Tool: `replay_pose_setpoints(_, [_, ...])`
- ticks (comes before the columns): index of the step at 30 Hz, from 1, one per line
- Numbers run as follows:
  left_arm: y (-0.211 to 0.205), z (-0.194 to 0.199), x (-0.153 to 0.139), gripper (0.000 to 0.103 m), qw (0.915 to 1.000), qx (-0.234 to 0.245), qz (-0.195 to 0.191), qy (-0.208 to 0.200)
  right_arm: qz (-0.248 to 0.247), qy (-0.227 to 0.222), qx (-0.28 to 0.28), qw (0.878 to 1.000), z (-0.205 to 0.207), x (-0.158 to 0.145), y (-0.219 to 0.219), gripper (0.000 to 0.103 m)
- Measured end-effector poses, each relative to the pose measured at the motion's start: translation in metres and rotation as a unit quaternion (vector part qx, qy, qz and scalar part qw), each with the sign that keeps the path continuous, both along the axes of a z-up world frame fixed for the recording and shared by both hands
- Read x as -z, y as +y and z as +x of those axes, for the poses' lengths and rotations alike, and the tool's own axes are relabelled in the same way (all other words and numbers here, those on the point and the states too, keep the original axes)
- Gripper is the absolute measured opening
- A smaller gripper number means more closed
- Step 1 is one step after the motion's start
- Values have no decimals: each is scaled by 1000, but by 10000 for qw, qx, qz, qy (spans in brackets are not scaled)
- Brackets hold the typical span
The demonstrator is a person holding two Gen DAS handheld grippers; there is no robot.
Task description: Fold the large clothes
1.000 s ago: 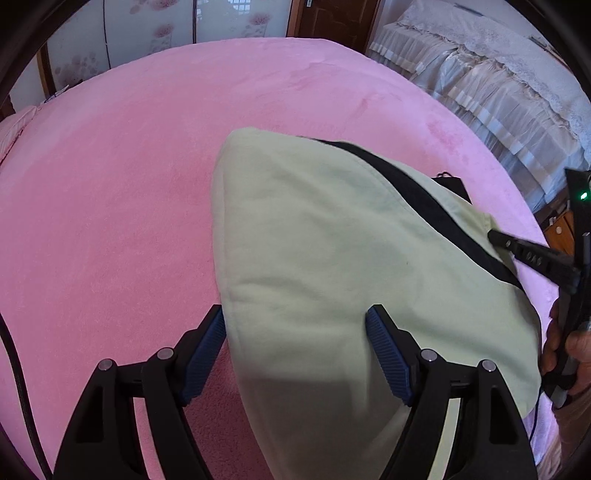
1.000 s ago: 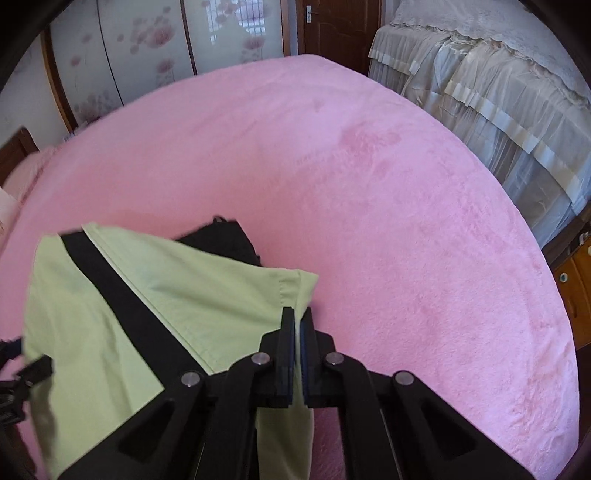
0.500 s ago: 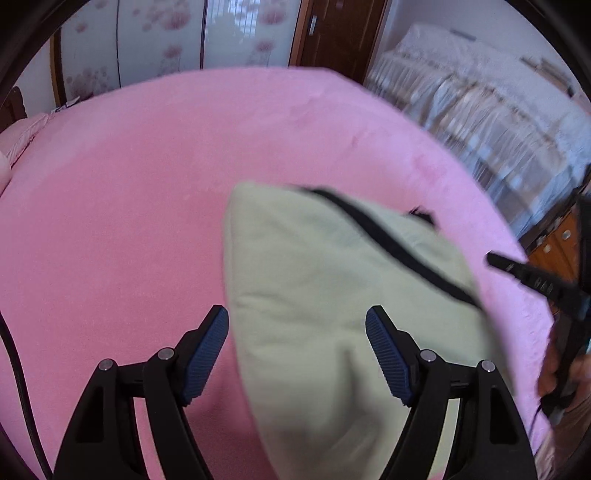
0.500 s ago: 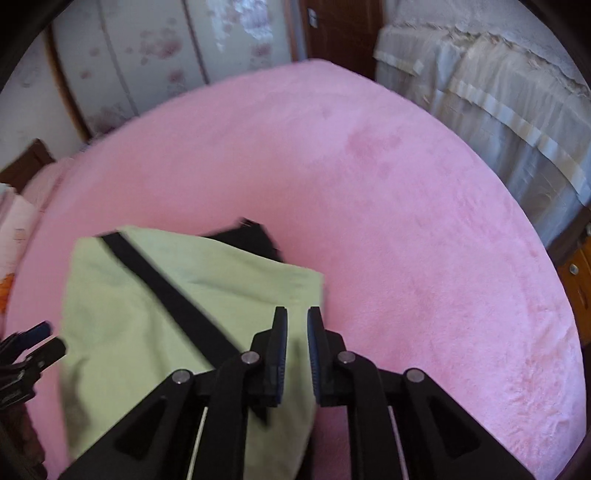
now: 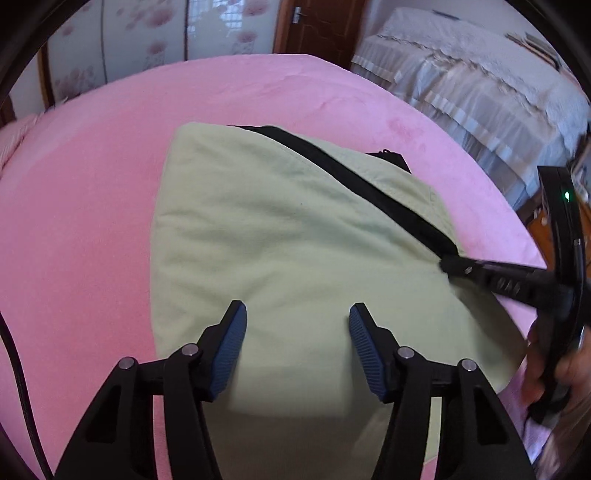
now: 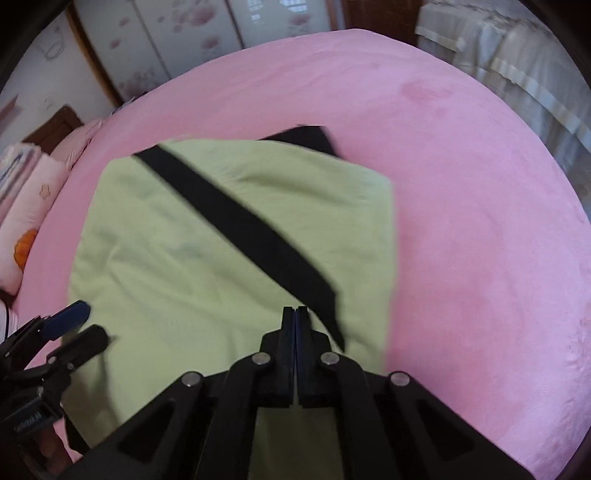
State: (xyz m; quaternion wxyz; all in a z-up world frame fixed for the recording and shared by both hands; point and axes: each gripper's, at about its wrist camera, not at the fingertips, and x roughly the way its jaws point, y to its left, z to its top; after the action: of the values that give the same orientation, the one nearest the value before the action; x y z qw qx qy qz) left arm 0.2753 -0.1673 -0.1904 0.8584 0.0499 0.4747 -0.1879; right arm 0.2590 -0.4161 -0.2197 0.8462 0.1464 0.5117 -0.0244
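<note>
A pale green garment (image 5: 280, 236) with a black diagonal stripe (image 5: 369, 188) lies folded on the pink bed (image 5: 92, 184). My left gripper (image 5: 297, 325) hovers over the garment's near part. Its jaws are closing, and the blue pads (image 5: 229, 332) stand apart without pressing the cloth. In the right wrist view the garment (image 6: 192, 266) fills the middle and my right gripper (image 6: 295, 310) is shut above it near the stripe (image 6: 243, 225), with nothing seen between its fingers. The right gripper (image 5: 448, 266) also shows at the garment's right edge, and the left gripper (image 6: 83, 326) at the lower left.
A second bed with a pale ruffled cover (image 5: 480, 92) stands to the right, past the pink bed's edge. Floral wardrobe doors (image 5: 147, 37) and a wooden door (image 5: 314, 26) are behind. Pink pillows (image 6: 22, 221) lie at the left. A person's hand (image 5: 546, 362) grips the right tool.
The right gripper let go of the garment's corner, parted briefly, shut again and moved in over the cloth. The left jaws narrowed and shifted over the garment, which now lies flatter.
</note>
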Motion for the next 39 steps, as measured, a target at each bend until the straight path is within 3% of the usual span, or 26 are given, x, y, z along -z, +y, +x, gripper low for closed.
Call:
replay_pose_setpoints(4, [4,-1,-6,58,10000,-3,48,62,73,23,55,10000,-11,-10,-12,0])
replay_pose_setpoints(7, [8,-2,-18,65,9998,-83,-2,167,118,15,21,9999,-18,-24,-10,4])
replay_pose_setpoints(15, [29,-13,-75,75,9993,-266,-183,167,193,-329,94,9992,-50,-79,-13,46])
replay_pose_setpoints(18, [35,-20,-106,75,9992,-372,-134,-3,-147,-527,8,9985,-64,-109,-8,54])
replay_pose_setpoints(21, [37,-25,-136,76,9987,-485,-48,-152,-441,-729,-72,9963,-73,-137,-3,59])
replay_pose_setpoints(25, [37,-32,-165,87,9980,-544,6,-317,-329,-968,-305,9943,-84,-170,4,59])
replay_pose_setpoints(28, [39,-37,-178,88,9982,-479,-155,-313,-338,-1057,-411,9930,-89,-186,7,63])
replay_pose_setpoints(30, [40,-40,-182,88,9978,-517,-240,-337,-215,-1081,-489,9927,-89,-189,7,74])
replay_pose_setpoints(33, [46,-39,-178,89,9970,-570,-441,-271,-134,-1091,-447,9929,-86,-185,1,77])
replay_pose_setpoints(39, [56,-19,-130,91,9949,-476,-870,176,710,-441,-267,9961,-62,-128,-29,77])
